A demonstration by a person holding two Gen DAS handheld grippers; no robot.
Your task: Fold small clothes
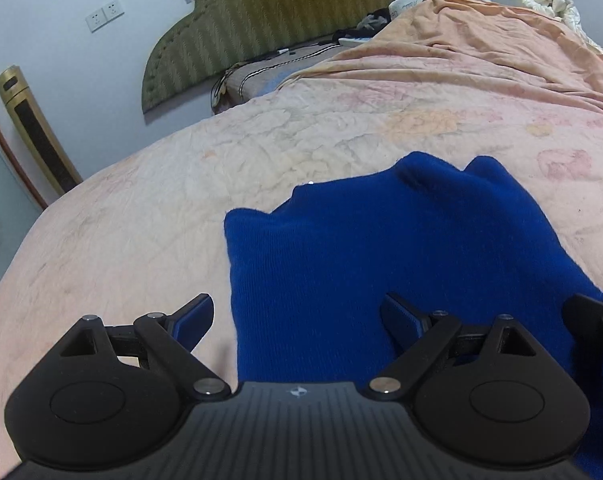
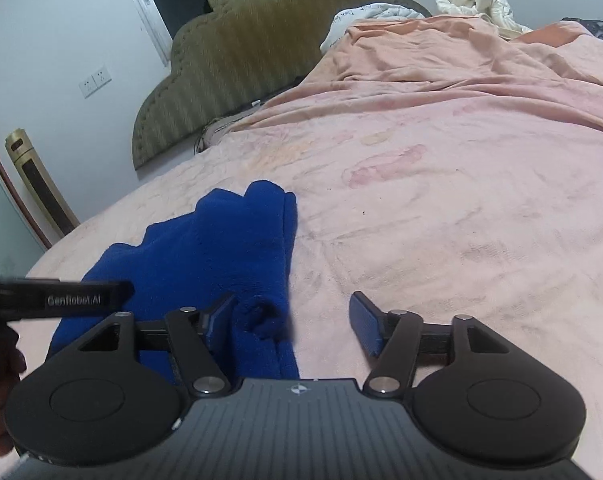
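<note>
The garment [image 1: 381, 248], a blue knit, lies on the pink bedspread [image 1: 141, 200], filling the lower centre of the left wrist view and the lower left of the right wrist view. It appears partly folded; its right edge [image 2: 289, 216] shows doubled layers.

The left gripper [image 1: 297, 316] stands wide apart, one finger over the bedspread, the other over the knit, with nothing clamped. The right gripper [image 2: 297, 320] is also apart; a rolled bit of cloth sits just beside its left pad [image 2: 217, 316], not pinched.

Judgement: the knit is light, soft and limp, will sag and drag, and is not fragile or slippery. Best hold: the corners of the near edge, pinching all layers together so the fold stays aligned.
</note>
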